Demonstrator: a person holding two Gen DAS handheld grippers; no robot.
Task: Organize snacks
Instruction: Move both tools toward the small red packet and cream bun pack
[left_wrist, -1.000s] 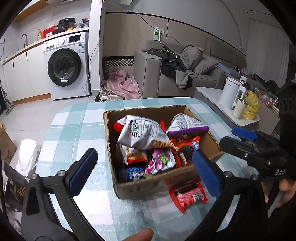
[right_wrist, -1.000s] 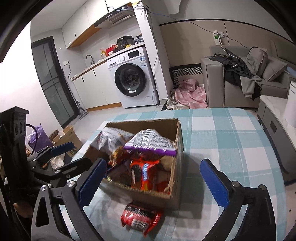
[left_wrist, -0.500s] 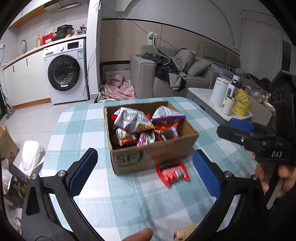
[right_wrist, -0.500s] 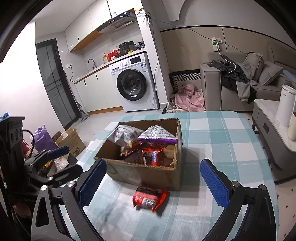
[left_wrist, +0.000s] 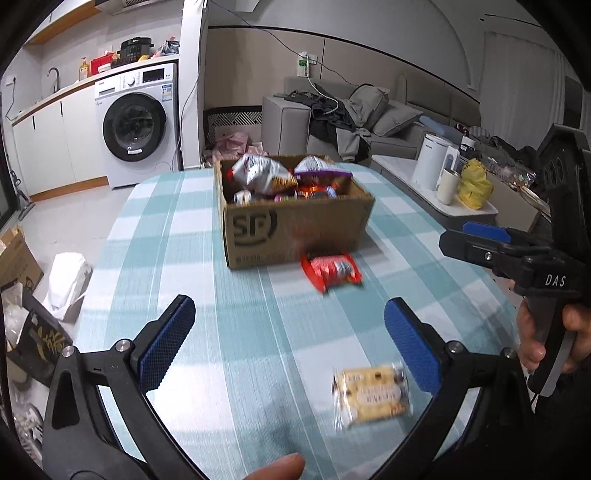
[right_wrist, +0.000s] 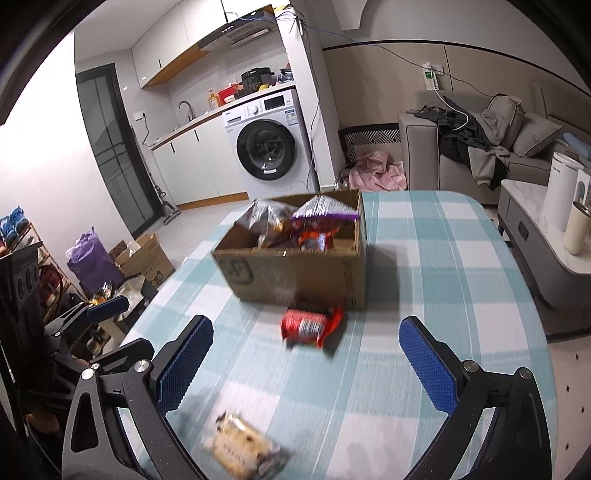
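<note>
A cardboard box (left_wrist: 295, 230) (right_wrist: 295, 275) full of snack bags stands on the checked table. A red snack pack (left_wrist: 331, 270) (right_wrist: 310, 325) lies on the cloth just in front of the box. A yellow snack pack (left_wrist: 371, 392) (right_wrist: 240, 452) lies nearer to me. My left gripper (left_wrist: 290, 345) is open and empty above the table, the yellow pack by its right finger. My right gripper (right_wrist: 306, 363) is open and empty, the yellow pack by its left finger. Each gripper also shows in the other's view: the right one (left_wrist: 480, 240), the left one (right_wrist: 103, 308).
The table (left_wrist: 177, 229) has a teal and white checked cloth and rounded edges. A side table with a kettle (left_wrist: 430, 162) and cup stands to the right. A washing machine (left_wrist: 135, 125), a sofa and bags on the floor lie beyond.
Both grippers have pulled back from the box, which now looks farther away. The yellow snack pack has come into view near the fingers. Both grippers stay open.
</note>
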